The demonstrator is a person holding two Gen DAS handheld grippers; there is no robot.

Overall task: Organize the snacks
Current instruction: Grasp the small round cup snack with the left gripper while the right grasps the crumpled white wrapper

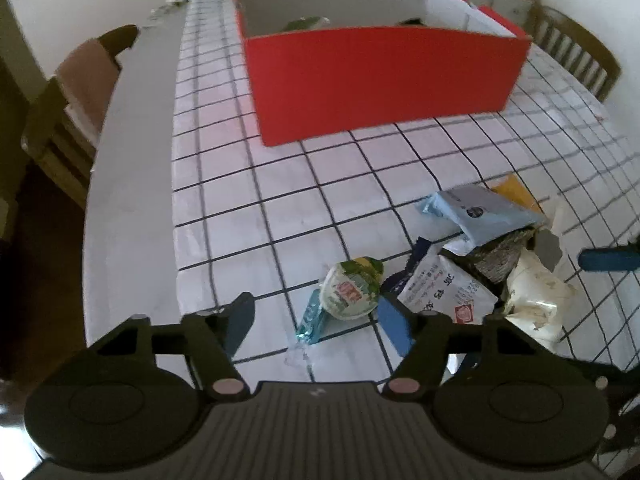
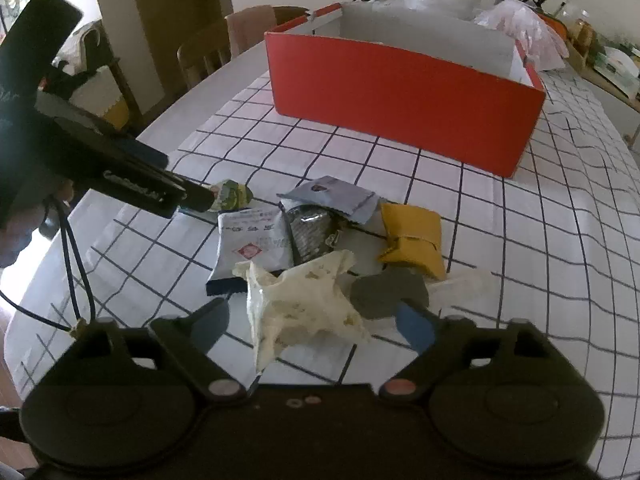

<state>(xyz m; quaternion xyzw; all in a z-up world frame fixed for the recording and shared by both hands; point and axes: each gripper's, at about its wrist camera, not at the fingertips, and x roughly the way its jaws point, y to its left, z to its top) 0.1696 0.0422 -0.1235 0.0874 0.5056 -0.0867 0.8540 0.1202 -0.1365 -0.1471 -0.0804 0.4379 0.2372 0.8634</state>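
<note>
On the checked tablecloth, snacks lie ahead of both grippers (left gripper, right gripper), fingers apart, holding nothing.

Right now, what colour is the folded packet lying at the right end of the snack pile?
Yellow: the folded packet shows best in the right wrist view.

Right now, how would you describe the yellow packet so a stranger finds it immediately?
Start at the red box on the checked tablecloth. In front of it lies a pile of snacks; the yellow packet sits at its right edge. It is the only plain yellow one, folded like a pouch.
</note>
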